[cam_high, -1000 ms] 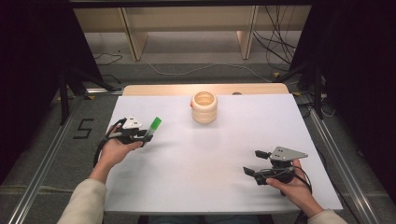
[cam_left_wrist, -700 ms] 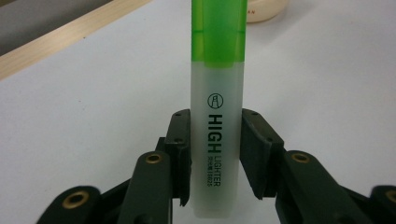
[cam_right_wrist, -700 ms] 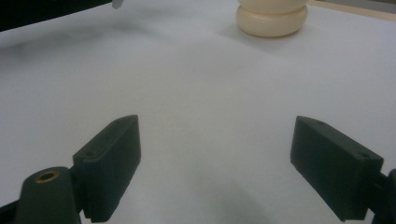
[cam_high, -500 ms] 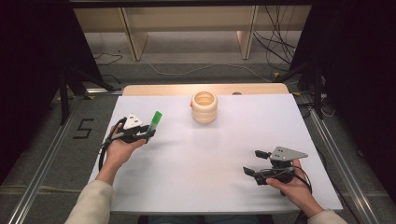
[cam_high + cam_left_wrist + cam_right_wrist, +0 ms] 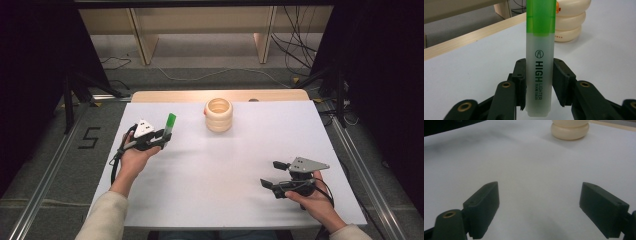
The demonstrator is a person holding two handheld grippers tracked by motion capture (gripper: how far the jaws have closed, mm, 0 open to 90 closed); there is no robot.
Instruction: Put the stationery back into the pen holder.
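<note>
Closest to us, at the lower right of the high view, we've got the right gripper (image 5: pixel 274 174) sitting low over the white table top (image 5: pixel 225 180), jaws spread wide with nothing between them. In the right gripper view the two black pads stand far apart at the bottom corners, just bare white surface in the gap.

Moving up to the middle left of the high view, our left gripper (image 5: pixel 161 138) is clamped on the translucent highlighter pen with the green cap (image 5: pixel 169 125). The pen points up and away from us, green cap on the far end. In the left gripper view the highlighter (image 5: pixel 540 57) runs straight up the centre of the frame, pads pressed against both sides of its pale barrel, printed label facing the camera.

Farthest back, upper centre of the high view, the cream ribbed round holder (image 5: pixel 218 114) stands upright near the table's far edge, well apart from both grippers.
</note>
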